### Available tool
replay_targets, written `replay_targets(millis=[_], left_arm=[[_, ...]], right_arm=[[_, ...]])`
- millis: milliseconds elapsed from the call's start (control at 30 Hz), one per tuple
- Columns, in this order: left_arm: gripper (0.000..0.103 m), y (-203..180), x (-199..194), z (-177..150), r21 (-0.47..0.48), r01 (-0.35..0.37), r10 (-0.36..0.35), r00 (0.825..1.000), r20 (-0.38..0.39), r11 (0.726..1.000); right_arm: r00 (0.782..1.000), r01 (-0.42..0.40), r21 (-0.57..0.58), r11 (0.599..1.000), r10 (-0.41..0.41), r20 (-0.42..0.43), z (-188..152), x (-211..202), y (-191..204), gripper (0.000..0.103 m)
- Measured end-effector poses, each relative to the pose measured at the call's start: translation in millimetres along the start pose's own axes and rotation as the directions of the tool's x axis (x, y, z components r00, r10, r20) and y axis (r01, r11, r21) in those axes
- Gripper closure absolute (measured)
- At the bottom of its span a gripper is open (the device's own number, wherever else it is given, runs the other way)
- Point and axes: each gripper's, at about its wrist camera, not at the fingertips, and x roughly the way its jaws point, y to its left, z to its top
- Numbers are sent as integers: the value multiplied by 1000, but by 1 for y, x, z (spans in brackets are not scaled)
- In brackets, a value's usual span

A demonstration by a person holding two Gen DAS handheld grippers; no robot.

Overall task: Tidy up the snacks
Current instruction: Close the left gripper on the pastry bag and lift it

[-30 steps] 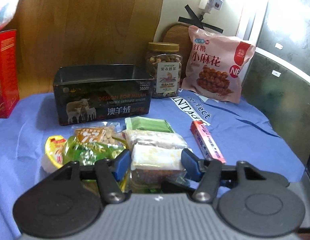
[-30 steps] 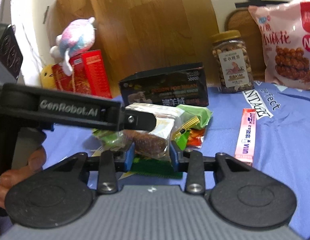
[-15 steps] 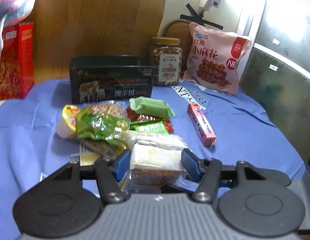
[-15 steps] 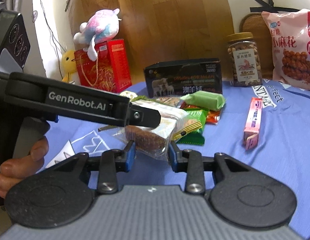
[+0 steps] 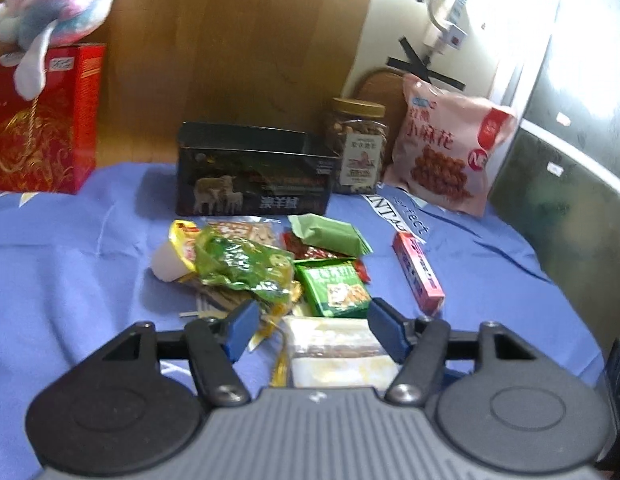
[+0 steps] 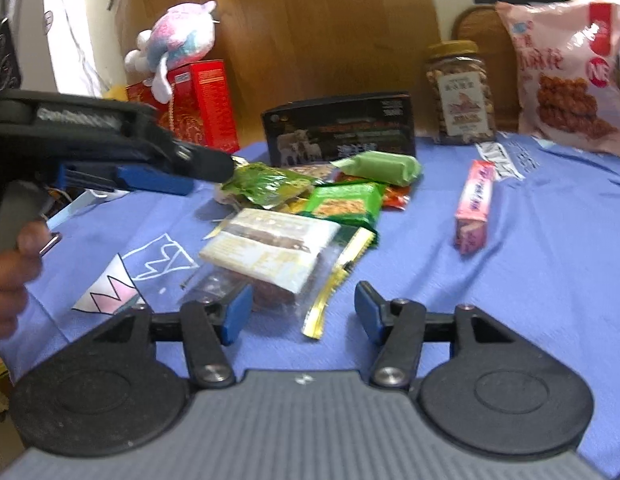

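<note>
A clear-wrapped cake packet (image 6: 270, 250) with white and brown layers lies flat on the blue cloth (image 6: 529, 240). It also shows in the left wrist view (image 5: 337, 350), just below my left gripper. My left gripper (image 5: 315, 330) is open and empty above it. My right gripper (image 6: 300, 312) is open and empty, its fingers on either side of the packet's near end. A pile of small snack packets (image 5: 270, 264) lies beyond. A dark open tin box (image 5: 254, 172) stands behind the pile.
A pink stick pack (image 5: 417, 272) lies right of the pile. A nut jar (image 5: 359, 146) and a pink snack bag (image 5: 445, 160) stand at the back right. A red box (image 5: 42, 120) with a plush toy (image 5: 50, 28) stands at the back left.
Both grippers were shut on the cake packet and pulled it back from the pile. Both have now opened, and the packet lies on the cloth.
</note>
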Motion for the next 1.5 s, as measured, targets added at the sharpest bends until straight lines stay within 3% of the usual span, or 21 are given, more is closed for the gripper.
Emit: replay_targets(millis=[200,433,1500], left_arm=[[38,7,2,-1,5,-39,40,998,-46,999],[36,9,1,-4,37,-46,48,998,-42,998],[34,14,5,-9,33,9,-7,998,-64,999]], right_arm=[[999,22,8,1000,-23,25,-1,-9,-6,43],[1000,17,-7,1000,-17,24,0,-5,-6,43],[1000,-11,-31,999,11,1,0,1,3,43]])
